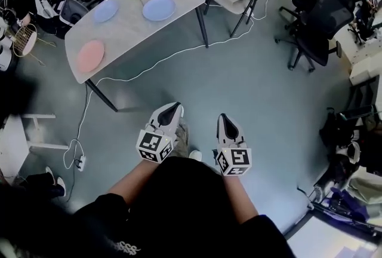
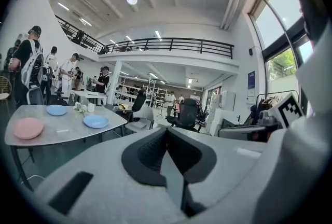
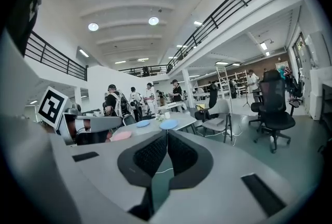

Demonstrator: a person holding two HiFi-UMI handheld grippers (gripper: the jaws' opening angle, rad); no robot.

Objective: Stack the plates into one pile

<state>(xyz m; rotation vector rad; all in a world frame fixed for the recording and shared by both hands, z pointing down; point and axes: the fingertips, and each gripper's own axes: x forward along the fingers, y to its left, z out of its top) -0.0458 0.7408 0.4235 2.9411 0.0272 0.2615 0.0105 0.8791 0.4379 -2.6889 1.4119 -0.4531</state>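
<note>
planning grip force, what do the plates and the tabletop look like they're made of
The pink plate and the two blue plates: flat matte pastel with no glare, so probably plastic or melamine; matte ceramic is not ruled out. The tabletop: pale grey, faintly mottled, soft sheen, like stone-look laminate or sintered stone. Its legs: thin and dark, likely painted metal.

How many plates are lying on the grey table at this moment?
3. The pink plate lies at the table's near end; one blue plate beyond it, on the left; the other blue plate on the right. None appears hidden.
</note>
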